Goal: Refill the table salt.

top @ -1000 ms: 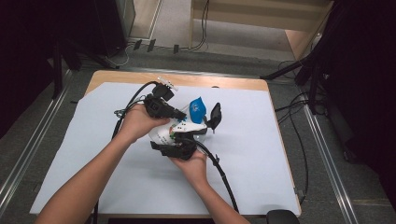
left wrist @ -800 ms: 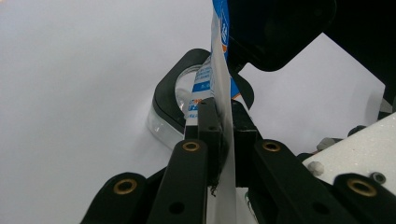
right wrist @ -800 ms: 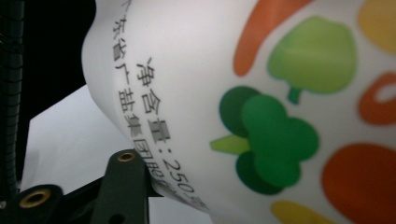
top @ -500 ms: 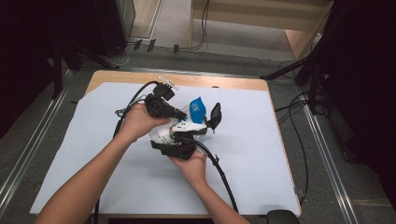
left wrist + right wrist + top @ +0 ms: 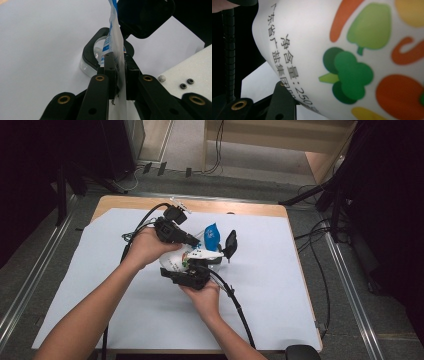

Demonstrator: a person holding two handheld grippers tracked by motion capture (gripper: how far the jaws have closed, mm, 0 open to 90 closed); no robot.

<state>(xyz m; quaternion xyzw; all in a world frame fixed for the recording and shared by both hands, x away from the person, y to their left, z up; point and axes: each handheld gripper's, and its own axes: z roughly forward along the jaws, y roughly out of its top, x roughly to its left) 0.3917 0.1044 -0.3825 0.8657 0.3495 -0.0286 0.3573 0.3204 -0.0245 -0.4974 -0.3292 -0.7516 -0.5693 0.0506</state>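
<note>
White plastic pouch (image 5: 186, 258) printed with green, orange and yellow vegetables and black lettering sits just above the middle of the high view, held up over the desk (image 5: 280, 285) between both hands. Its blue-and-white upper end (image 5: 212, 233) points toward the top of the frame. The left gripper (image 5: 192, 241), black and held in the hand coming in from the lower left, has its fingers (image 5: 110, 67) clenched on the thin flat edge of the pouch (image 5: 117, 47); in the left gripper view that edge stands upright in the centre, pinched between the two pads, which have just been easing apart a little with the film between them. Behind it, in the middle of that view, lies a black ring with a clear centre (image 5: 91, 53) on the white sheet. The right gripper (image 5: 187, 275) sits under the pouch, just below centre in the high view. In the right gripper view the printed pouch (image 5: 352, 57) bulges across the frame with one black finger (image 5: 283, 101) against its lower left; whether those fingers squeeze it I cannot tell.
</note>
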